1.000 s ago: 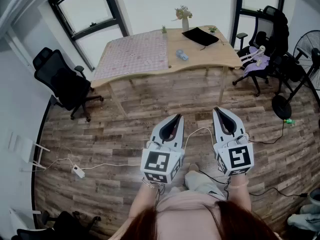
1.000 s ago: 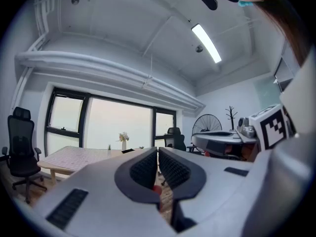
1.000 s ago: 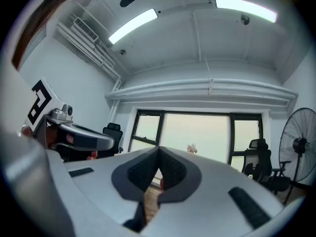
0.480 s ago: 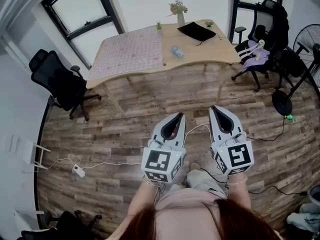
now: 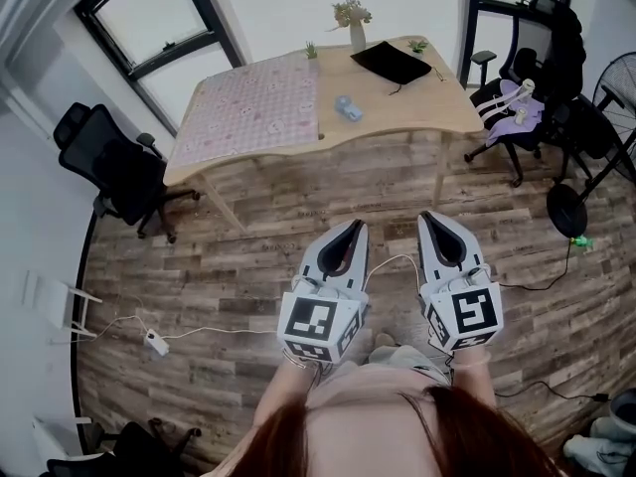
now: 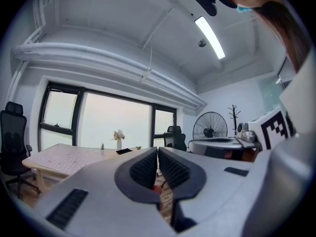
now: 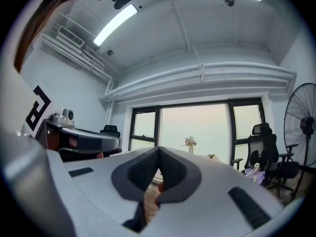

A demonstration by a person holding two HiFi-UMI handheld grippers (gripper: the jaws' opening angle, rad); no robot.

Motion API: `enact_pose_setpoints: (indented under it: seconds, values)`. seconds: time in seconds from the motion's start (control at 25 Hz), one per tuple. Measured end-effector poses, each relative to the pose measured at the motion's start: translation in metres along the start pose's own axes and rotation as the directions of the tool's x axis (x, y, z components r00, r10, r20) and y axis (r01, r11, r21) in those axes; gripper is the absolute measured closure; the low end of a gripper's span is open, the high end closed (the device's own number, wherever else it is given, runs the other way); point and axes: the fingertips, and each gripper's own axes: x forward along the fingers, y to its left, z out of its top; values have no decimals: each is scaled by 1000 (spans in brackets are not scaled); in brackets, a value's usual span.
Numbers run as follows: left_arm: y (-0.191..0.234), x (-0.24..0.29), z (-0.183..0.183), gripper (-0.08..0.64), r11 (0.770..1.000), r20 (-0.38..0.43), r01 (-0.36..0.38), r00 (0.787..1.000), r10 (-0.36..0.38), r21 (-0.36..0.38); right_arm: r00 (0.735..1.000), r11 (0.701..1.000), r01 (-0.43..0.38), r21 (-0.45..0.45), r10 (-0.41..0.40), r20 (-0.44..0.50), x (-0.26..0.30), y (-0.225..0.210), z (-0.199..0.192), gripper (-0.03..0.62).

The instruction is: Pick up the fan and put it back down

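The fan (image 5: 616, 92) stands on the wooden floor at the far right of the head view, its round black base (image 5: 567, 210) near a green plug. It also shows in the left gripper view (image 6: 213, 127) and at the right edge of the right gripper view (image 7: 302, 125). My left gripper (image 5: 353, 230) and right gripper (image 5: 434, 219) are held side by side over the floor, pointing level toward the table, well short of the fan. Both are shut with nothing between their jaws, as seen at the left gripper (image 6: 157, 151) and the right gripper (image 7: 158, 149).
A wooden table (image 5: 397, 107) ahead carries a pink cloth (image 5: 248, 107), a vase (image 5: 355, 30) and a black flat case (image 5: 390, 63). Black office chairs stand at the left (image 5: 119, 172) and right (image 5: 542, 78). Cables and a power strip (image 5: 155, 342) lie on the floor.
Both grippers have travelled across the floor together, still side by side and shut. In the head view the table has slid left and the fan toward the right edge.
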Motion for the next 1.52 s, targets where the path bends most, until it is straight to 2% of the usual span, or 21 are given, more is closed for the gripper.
enact_pose_setpoints:
  seconds: [0.16,0.44,0.8,1.52]
  values:
    - [4,23,1,547,1000,-4,-14,1000,14,-11,1000,1000,-21,-22,21,-2,16,-15,-5,595]
    - [9,51,-5,548,1000,-26,-28,999,27,-14,999,999,-45,-3,45,-11,39,-33,-13,595]
    - [39,89,-4,548,999,-36,-31,999,30,-27,998,998,-65,12,65,-14,82,-46,-19,595]
    - [147,184,8,548,1000,-46,8,999,-9,-29,998,999,-49,7,49,-32,227,-67,-14,595]
